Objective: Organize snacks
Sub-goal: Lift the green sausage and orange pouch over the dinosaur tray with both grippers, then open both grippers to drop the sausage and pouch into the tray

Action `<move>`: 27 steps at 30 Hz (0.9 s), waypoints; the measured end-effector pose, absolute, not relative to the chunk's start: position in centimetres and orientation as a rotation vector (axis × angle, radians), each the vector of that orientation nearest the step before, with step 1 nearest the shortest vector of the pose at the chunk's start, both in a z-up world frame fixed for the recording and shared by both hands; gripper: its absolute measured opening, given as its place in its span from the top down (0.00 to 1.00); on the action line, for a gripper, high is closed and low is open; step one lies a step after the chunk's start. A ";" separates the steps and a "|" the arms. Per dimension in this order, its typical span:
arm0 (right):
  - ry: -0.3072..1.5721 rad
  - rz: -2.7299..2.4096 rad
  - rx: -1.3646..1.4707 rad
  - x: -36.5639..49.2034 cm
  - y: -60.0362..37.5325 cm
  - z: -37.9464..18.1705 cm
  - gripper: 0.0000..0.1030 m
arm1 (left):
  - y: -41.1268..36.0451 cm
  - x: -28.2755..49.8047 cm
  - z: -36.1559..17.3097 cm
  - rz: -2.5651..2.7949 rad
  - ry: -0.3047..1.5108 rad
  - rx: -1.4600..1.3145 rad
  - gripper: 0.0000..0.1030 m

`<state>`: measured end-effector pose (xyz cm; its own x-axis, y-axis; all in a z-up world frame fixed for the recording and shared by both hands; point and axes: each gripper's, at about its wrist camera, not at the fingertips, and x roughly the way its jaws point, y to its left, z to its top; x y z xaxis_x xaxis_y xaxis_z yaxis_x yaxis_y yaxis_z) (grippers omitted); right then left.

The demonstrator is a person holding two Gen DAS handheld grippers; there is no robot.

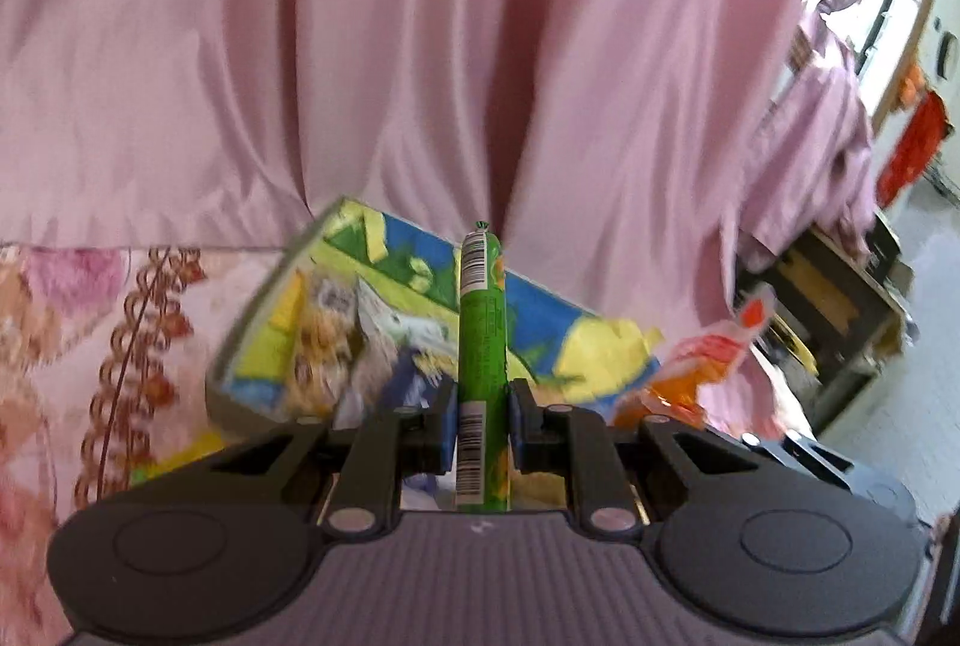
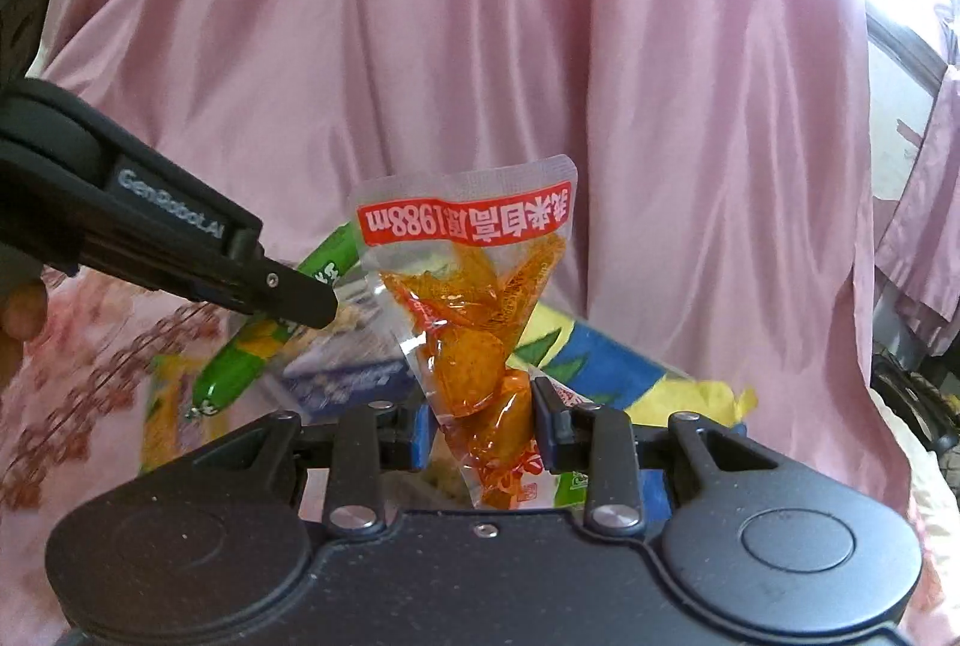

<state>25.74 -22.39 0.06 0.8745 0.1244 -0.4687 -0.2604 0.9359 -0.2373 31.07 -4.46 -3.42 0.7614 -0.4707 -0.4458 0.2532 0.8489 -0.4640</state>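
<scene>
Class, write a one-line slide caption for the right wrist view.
Right gripper clamps a clear orange snack pouch; left gripper holds a green sausage stick.

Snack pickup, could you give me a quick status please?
Left gripper shut on green sausage stick. Right gripper shut on orange snack pouch. Colourful box below. Nothing blocking.

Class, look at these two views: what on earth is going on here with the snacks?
A person is sorting snacks with a handheld gripper in each hand. The left gripper has its jaws shut on a green sausage stick, which points straight ahead. The right gripper is clamped on a clear packet of orange snacks with a red label. Both are held above a colourful box of other snacks, on a floral cloth before a pink curtain.
</scene>
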 end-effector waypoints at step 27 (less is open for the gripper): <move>0.607 0.146 -0.309 33.8 -21.2 -5.3 0.65 | -6.0 37.7 -7.6 -0.305 0.683 -0.257 0.82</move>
